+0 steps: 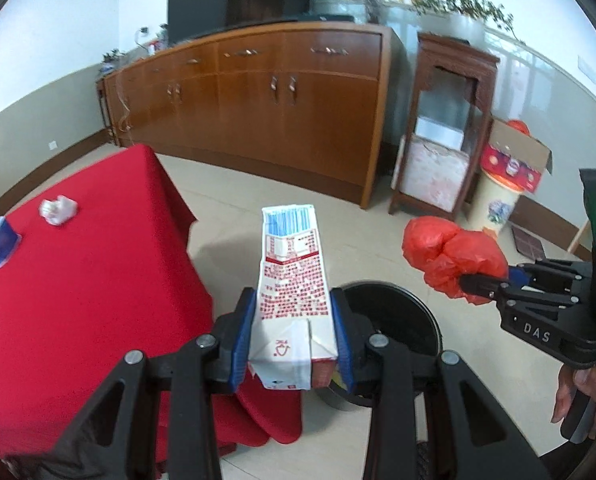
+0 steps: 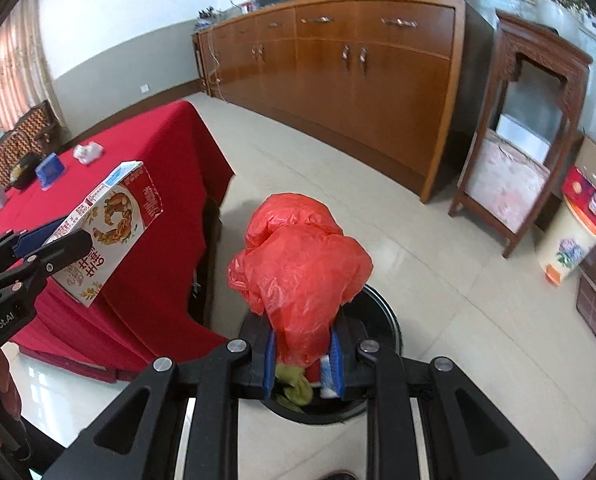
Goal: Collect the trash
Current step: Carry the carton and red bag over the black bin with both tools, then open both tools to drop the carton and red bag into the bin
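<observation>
The left claw (image 1: 294, 336) is clamped on a white and red carton (image 1: 292, 280), at the lower centre of the frame, beside the black bin (image 1: 413, 320). The right claw (image 2: 303, 354) grips a crumpled red plastic bag (image 2: 301, 264) right over that bin. On the red worktop (image 1: 78, 280), at left, sit a blue cup (image 1: 0, 245) and a crumpled tissue (image 1: 58, 209).

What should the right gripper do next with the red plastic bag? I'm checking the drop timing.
Probably open and let go: the right gripper is shut on the red plastic bag, which hangs directly over the black bin, where other trash already lies. The left gripper, shut on the carton, looks slightly short of it.
</observation>
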